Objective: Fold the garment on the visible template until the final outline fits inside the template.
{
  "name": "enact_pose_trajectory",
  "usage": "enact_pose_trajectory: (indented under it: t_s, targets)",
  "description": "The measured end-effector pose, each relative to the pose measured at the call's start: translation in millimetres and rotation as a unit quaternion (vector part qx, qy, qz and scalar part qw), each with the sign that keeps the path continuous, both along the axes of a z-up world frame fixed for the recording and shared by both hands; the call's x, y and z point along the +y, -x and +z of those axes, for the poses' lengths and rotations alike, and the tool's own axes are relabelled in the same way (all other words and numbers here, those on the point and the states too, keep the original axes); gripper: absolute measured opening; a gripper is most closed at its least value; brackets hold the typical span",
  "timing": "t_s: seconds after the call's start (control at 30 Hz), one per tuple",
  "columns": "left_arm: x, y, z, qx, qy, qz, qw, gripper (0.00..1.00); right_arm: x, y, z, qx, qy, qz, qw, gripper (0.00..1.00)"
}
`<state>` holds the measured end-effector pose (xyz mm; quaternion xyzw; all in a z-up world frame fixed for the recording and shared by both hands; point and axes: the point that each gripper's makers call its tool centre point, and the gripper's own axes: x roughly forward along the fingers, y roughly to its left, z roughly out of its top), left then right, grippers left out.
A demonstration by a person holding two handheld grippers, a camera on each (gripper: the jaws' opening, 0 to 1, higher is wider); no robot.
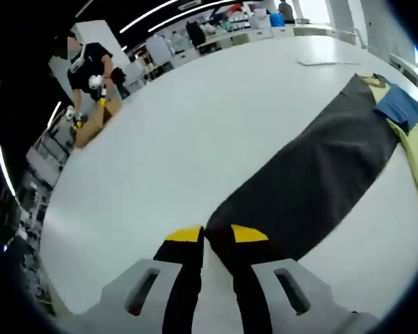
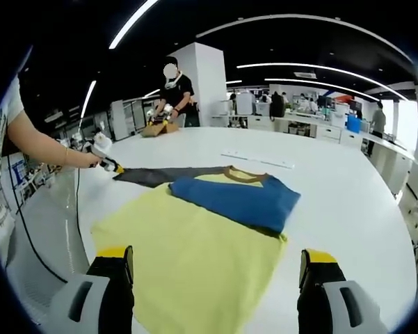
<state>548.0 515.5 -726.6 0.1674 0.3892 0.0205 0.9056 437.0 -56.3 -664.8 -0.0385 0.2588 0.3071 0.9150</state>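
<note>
The left gripper (image 1: 217, 236) is pinching the tip of the garment's dark grey sleeve (image 1: 313, 177), its yellow-tipped jaws pressed together on the cloth at the near end; the right gripper (image 2: 215, 268) is hovering with jaws spread wide and nothing between them, over the near part of the garment (image 2: 195, 257). The likeliest trouble, as I judge it, is coming from that single thin pinch; if the sleeve is being carried across with only its tip held, the cloth could be slipping out, or the pull could be dragging the whole body askew across the white table (image 1: 195, 139), since nothing is pinning the body down. A sleeve laid crookedly would be leaving the outline too wide.

The garment is lying flat on the table in the right gripper view, a pale yellow shirt with a brown collar (image 2: 245, 175) at the far end; a blue part (image 2: 236, 198) is lying folded across its upper body, and the grey sleeve is stretching out to the left, toward the left gripper (image 2: 104, 161) in a person's hand; I cannot make out a template edge.
</note>
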Motion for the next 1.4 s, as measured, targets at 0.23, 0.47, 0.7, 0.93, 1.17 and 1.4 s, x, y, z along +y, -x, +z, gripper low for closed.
enact_pose_trajectory:
  t_s: [0.23, 0.47, 0.7, 0.93, 1.17, 1.4]
  targets:
    - [-13, 5.6, 7.5, -0.045, 0.093, 0.034, 0.9941, 0.29, 2, 0, 1.6, -0.003, -0.004, 0.004, 1.0, 0.99]
    - [-15, 20.4, 7.3, -0.068, 0.158, 0.084, 0.9815, 0.35, 2, 2, 0.6, -0.003, -0.008, 0.005, 0.9999, 0.99]
    - [-18, 29.6, 2.2, -0.079, 0.195, 0.121, 0.9702, 0.35, 0, 2, 1.6, -0.006, -0.009, 0.006, 0.9999, 0.99]
    - [-26, 34.7, -4.5, -0.076, 0.203, 0.127, 0.968, 0.33, -2, 2, 2.7, -0.008, -0.009, 0.003, 0.9999, 0.99]
    - [-24, 39.4, -9.2, -0.069, 0.198, 0.142, 0.9675, 0.28, -2, 4, 2.7, -0.007, -0.006, 0.005, 0.9999, 0.99]
    - [-18, 42.4, -14.0, -0.066, 0.176, 0.156, 0.9698, 0.17, -3, 3, 3.2, -0.009, -0.004, 0.003, 1.0, 0.99]
